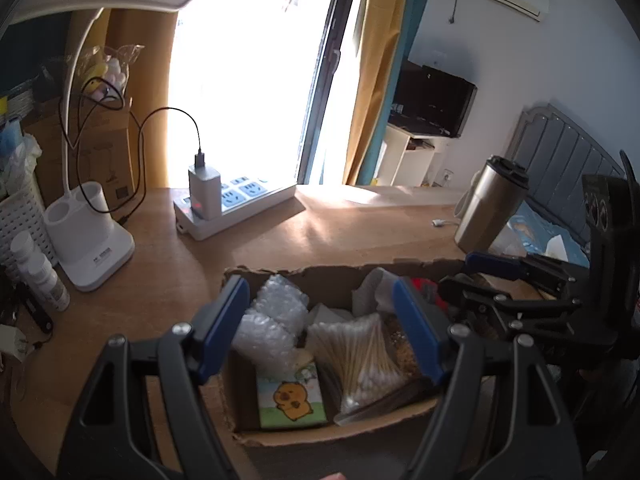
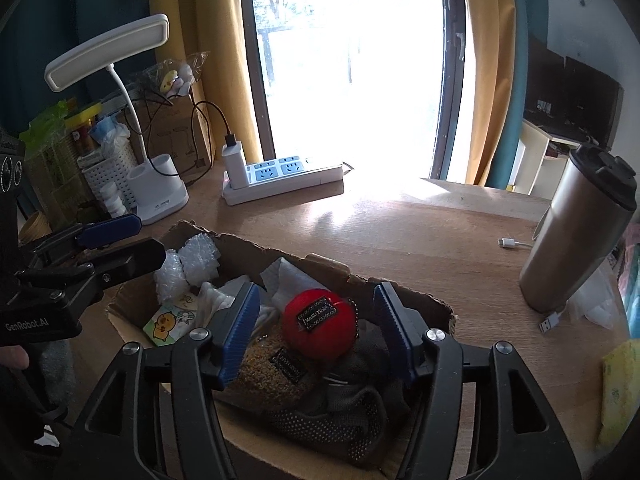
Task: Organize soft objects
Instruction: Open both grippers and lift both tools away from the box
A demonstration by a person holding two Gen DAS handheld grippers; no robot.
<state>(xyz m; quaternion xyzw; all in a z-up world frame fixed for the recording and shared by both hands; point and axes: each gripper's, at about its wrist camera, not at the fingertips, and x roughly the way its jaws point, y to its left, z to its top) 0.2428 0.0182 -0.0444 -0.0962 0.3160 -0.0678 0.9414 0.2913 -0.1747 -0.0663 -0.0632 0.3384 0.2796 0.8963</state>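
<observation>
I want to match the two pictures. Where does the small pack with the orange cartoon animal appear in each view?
Left wrist view: the small pack with the orange cartoon animal lies low in the middle, at the near end of the torn cardboard box, between the gripper's fingers.
Right wrist view: the same pack lies left of centre, at the box's left end.
Shared landmark: the white power strip on the desk by the window.
</observation>
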